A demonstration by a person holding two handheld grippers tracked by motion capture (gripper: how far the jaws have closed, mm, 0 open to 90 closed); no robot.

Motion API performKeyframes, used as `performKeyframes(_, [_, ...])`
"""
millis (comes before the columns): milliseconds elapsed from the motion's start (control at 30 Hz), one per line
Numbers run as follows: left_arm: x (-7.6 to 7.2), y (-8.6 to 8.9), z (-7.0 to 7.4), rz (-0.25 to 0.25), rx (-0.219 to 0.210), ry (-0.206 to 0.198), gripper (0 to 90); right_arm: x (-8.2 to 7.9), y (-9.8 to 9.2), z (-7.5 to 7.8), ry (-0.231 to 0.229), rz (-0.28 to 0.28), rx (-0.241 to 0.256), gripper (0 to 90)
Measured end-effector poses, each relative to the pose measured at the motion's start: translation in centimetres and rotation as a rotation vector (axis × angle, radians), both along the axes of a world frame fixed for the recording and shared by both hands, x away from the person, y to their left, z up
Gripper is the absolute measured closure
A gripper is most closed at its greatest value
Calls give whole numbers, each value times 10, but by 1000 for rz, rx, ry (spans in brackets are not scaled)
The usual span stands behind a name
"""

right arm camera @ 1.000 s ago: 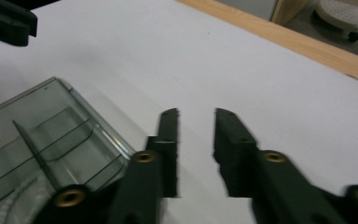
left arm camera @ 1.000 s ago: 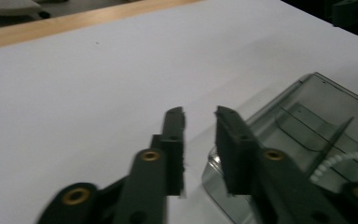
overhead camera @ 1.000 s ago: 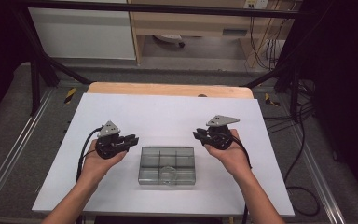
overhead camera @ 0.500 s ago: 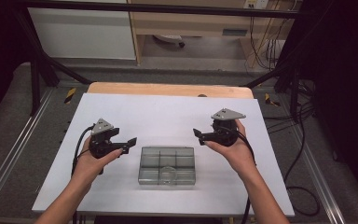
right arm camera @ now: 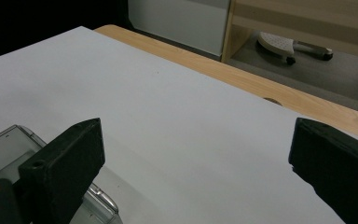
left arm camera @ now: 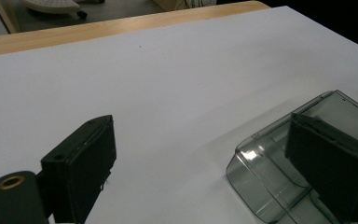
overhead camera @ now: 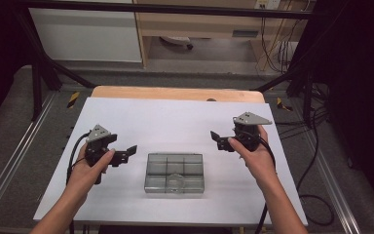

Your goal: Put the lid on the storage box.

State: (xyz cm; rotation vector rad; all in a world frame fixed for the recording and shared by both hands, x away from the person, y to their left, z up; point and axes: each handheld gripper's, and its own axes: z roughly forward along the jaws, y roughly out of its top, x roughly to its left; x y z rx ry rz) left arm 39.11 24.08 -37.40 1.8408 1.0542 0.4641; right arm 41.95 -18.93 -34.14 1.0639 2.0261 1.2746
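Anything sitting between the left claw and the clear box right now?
Nothing: in the high view the stretch from the left claw to the clear box is bare white table. The left gripper view shows the same.

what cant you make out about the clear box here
- High view: what lies in the compartment box is too small and glary to tell.
- Left gripper view: the left hand-held gripper has one jaw covering part of the box; the frame edge cuts off the rest.
- Right gripper view: one corner shows behind a jaw.
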Motion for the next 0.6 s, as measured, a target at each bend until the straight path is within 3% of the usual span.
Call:
performKeyframes(333, [-18,24,-5,30,-41,-31,86,-18,-27,-6,-5,-44,18,71])
performKeyframes(600, [-40,39,-24,61,-43,-16,92,-44,-52,-31,15,-89,41,72])
